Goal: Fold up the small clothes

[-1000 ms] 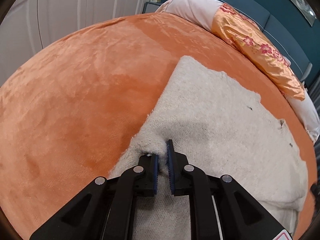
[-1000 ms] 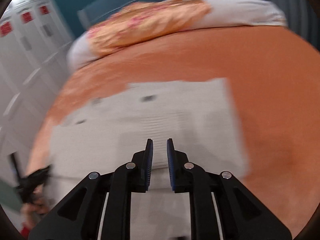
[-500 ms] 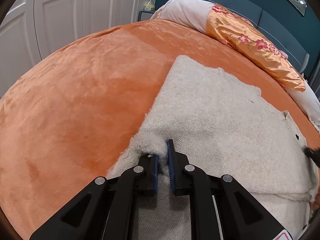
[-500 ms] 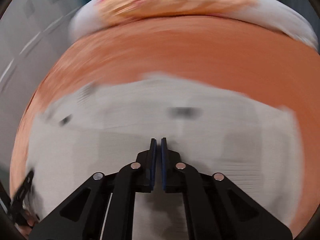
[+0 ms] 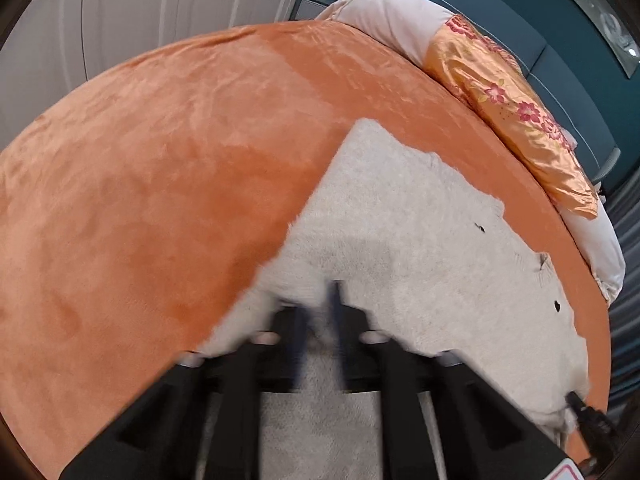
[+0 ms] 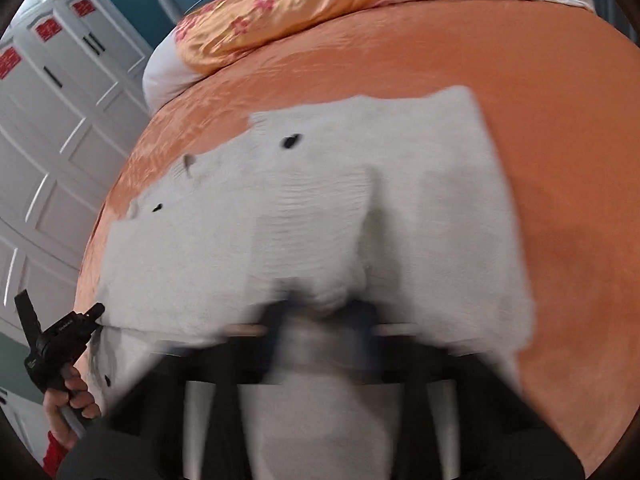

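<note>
Both tongs, left (image 5: 320,316) and right (image 6: 326,312), pinch the white knit (image 5: 420,248).

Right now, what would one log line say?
left gripper: shut on sweater | right gripper: closing on sweater | sweater: on bed

Orange plush bedspread (image 5: 168,184) covers the whole bed, spreading ahead of the fingers and to both sides in both wrist views. Orange satin pillow with pink flowers (image 5: 516,120) lies far beyond the fingertips at the head of the bed, resting on a pale pink-white bolster (image 5: 392,12). Teal padded headboard (image 5: 560,56) behind these. White panelled wardrobe doors (image 6: 60,128) stand off to the left of the fingers in the right wrist view, red labels (image 6: 47,29) on the upper panels.
</note>
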### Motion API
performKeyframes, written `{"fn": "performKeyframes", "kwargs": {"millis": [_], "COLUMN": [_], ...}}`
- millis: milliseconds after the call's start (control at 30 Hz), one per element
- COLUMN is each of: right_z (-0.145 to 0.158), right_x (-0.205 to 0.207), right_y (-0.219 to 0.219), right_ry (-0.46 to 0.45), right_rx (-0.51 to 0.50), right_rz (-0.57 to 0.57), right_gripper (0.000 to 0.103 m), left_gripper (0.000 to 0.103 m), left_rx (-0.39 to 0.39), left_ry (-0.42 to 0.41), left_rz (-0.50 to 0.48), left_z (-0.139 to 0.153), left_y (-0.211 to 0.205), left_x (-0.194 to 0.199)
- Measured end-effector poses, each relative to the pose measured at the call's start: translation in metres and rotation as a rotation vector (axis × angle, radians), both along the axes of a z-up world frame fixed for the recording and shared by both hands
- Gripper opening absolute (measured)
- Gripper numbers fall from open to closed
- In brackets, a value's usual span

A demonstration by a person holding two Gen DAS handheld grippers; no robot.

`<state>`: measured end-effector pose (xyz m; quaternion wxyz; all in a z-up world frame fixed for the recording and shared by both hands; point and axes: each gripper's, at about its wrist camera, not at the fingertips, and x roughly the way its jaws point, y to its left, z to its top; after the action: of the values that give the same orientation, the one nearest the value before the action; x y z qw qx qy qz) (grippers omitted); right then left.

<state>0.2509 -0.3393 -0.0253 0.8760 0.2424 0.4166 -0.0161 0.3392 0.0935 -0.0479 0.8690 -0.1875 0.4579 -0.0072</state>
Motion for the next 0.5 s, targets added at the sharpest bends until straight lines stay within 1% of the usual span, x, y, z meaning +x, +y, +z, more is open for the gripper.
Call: {"fn": "performKeyframes", "kwargs": {"millis": [33, 67, 100, 133, 167, 200, 233, 267, 300, 333, 400, 433, 467, 500], "right_z": [0.019, 0.044, 0.058, 0.063, 0.048, 0.023, -0.006, -0.036, -0.042, -0.034, -0.017, -0.007, 0.005, 0.014], "right_x": [-0.005, -0.014, -0.024, -0.034, -0.033, -0.025, -0.016, -0.012, -0.015, -0.022, -0.032, -0.037, -0.05, -0.064], "right_y": [0.002, 0.004, 0.004, -0.002, -0.009, -0.017, -0.025, -0.032, -0.033, -0.034, -0.033, -0.031, -0.025, -0.021], "right_ry": [-0.074, -0.164, -0.222, -0.258, -0.212, -0.121, -0.017, 0.08, 0.069, 0.052, 0.032, 0.021, 0.008, 0.001], "right_rx": [0.005, 0.006, 0.0, -0.013, -0.053, -0.055, -0.051, -0.054, -0.028, 0.004, 0.046, 0.037, 0.002, -0.025], "right_rz": [0.001, 0.004, 0.006, 0.003, -0.022, -0.036, -0.064, -0.071, -0.062, -0.076, -0.079, -0.076, -0.076, -0.069], "right_gripper": [0.006, 0.005, 0.005, 0.005, 0.005, 0.005, 0.005, 0.005, 0.005, 0.006, 0.008, 0.01, 0.011, 0.017], "left_gripper": [0.005, 0.005, 0.005, 0.005, 0.005, 0.005, 0.007, 0.008, 0.008, 0.012, 0.015, 0.018, 0.02, 0.03], "left_rx": [0.013, 0.018, 0.032, 0.055, 0.084, 0.115, 0.126, 0.155, 0.18, 0.179, 0.144, 0.131, 0.13, 0.139], "left_ry": [-0.02, -0.046, -0.064, -0.065, -0.053, -0.008, 0.028, 0.015, 0.007, 0.007, 0.004, 0.005, 0.005, 0.002], "left_rz": [0.008, 0.012, 0.017, 0.017, 0.011, 0.001, -0.006, -0.014, -0.026, -0.036, -0.067, -0.083, -0.091, -0.094], "left_z": [0.006, 0.012, 0.017, 0.015, 0.01, -0.005, -0.016, -0.021, -0.017, -0.014, -0.004, 0.001, 0.004, 0.009], "left_y": [0.001, 0.003, 0.003, 0.003, 0.002, 0.0, -0.002, -0.004, -0.008, -0.01, -0.009, -0.006, -0.004, 0.0], "left_x": [-0.001, -0.002, -0.003, -0.002, 0.001, 0.006, 0.01, 0.008, 0.006, 0.004, -0.004, -0.011, -0.017, -0.029]}}
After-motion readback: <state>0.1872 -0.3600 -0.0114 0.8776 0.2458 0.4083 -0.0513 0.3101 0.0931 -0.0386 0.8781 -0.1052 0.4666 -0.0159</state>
